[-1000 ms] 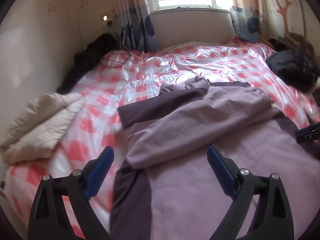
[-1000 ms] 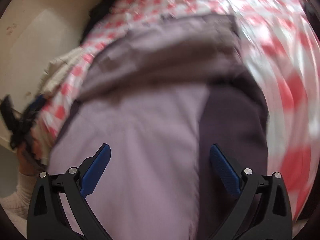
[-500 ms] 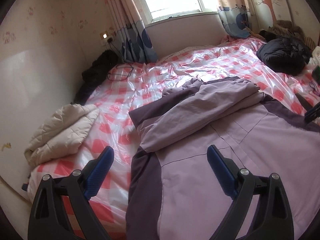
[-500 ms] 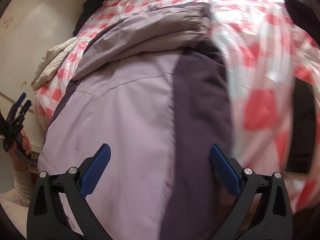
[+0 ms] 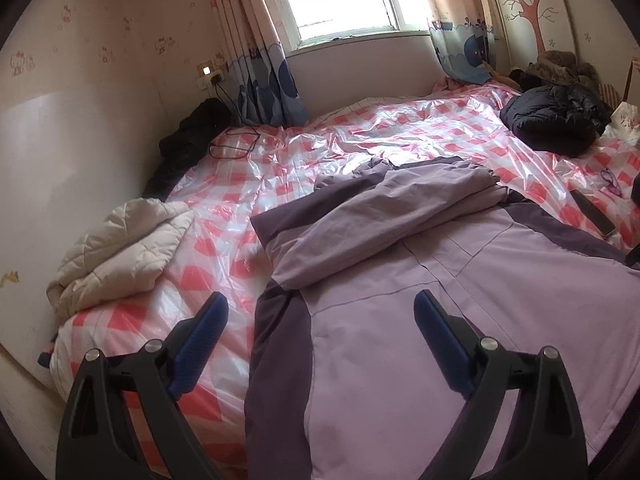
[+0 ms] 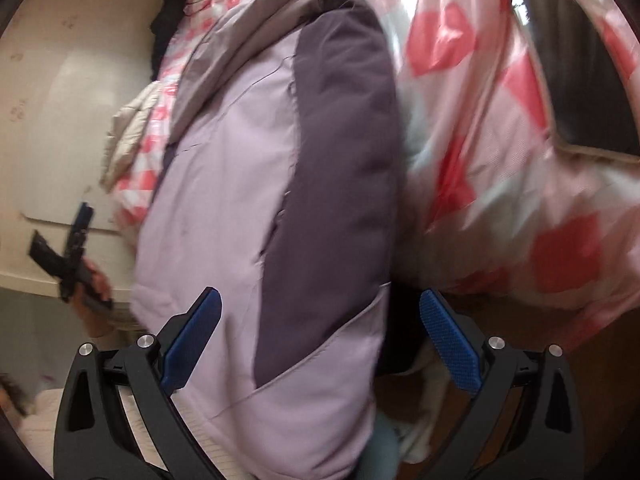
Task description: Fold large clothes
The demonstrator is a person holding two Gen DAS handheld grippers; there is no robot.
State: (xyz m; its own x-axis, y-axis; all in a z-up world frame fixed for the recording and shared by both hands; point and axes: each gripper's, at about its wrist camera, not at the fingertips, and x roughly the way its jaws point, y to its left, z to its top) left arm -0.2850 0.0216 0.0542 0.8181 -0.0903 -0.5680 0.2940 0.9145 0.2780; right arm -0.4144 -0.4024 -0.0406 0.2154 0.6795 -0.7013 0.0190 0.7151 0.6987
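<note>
Both hand-held grippers, left (image 5: 320, 316) and right (image 6: 320, 312), gape wide, apparently empty, over the lilac jacket (image 5: 460, 320).

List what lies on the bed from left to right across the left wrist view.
Cream quilted jacket → black looped cable → large lilac-and-purple jacket → black puffer jacket, all on the pink checked plastic sheet.

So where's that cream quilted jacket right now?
In the left wrist view the cream quilted jacket lies bunched at the bed's left edge by the wall, left of the purple jacket, apart from it.
</note>
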